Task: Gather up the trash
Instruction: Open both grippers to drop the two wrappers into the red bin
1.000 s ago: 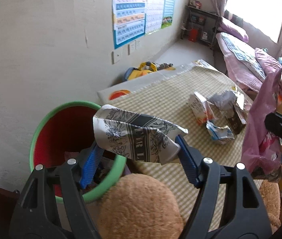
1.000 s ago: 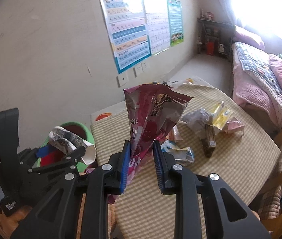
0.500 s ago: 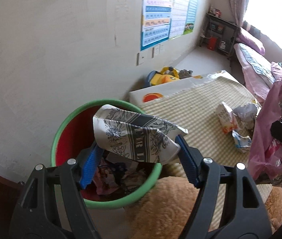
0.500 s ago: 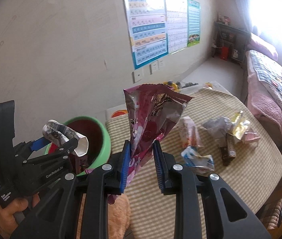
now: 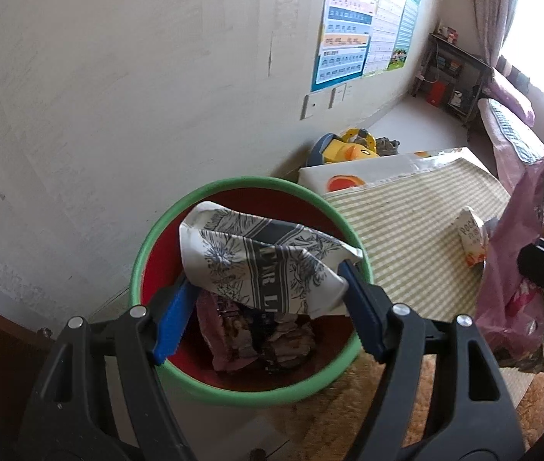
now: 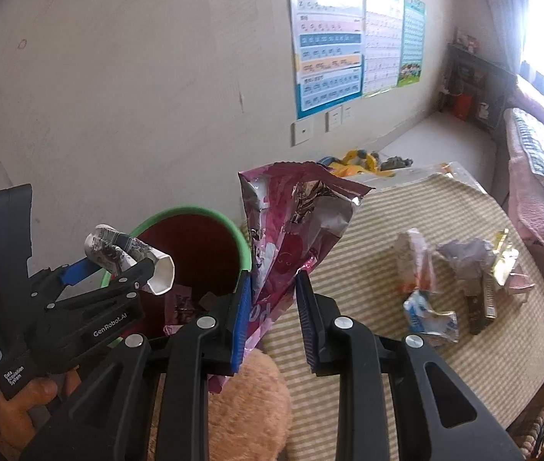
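My left gripper (image 5: 266, 284) is shut on a crumpled white paper cup (image 5: 264, 261) with black print, held over the mouth of a green-rimmed red bin (image 5: 149, 253). Wrappers lie in the bin's bottom. In the right wrist view the same cup (image 6: 126, 253) and left gripper (image 6: 118, 269) sit at the bin's (image 6: 195, 211) near left rim. My right gripper (image 6: 274, 280) is shut on an upright, torn-open pink snack bag (image 6: 295, 230), just right of the bin at the table's edge. Several wrappers (image 6: 429, 307) lie on the striped tablecloth (image 6: 368, 223).
A brown plush toy (image 6: 241, 403) sits under both grippers, below the bin. The wall with posters (image 6: 329, 57) stands close behind the bin. A yellow toy (image 5: 352, 150) lies on the floor, and a bed (image 6: 541, 176) runs along the right.
Both grippers have moved left, from over the table toward the bin. The cup now hangs over the bin's opening, and the pink bag has come up beside its rim.
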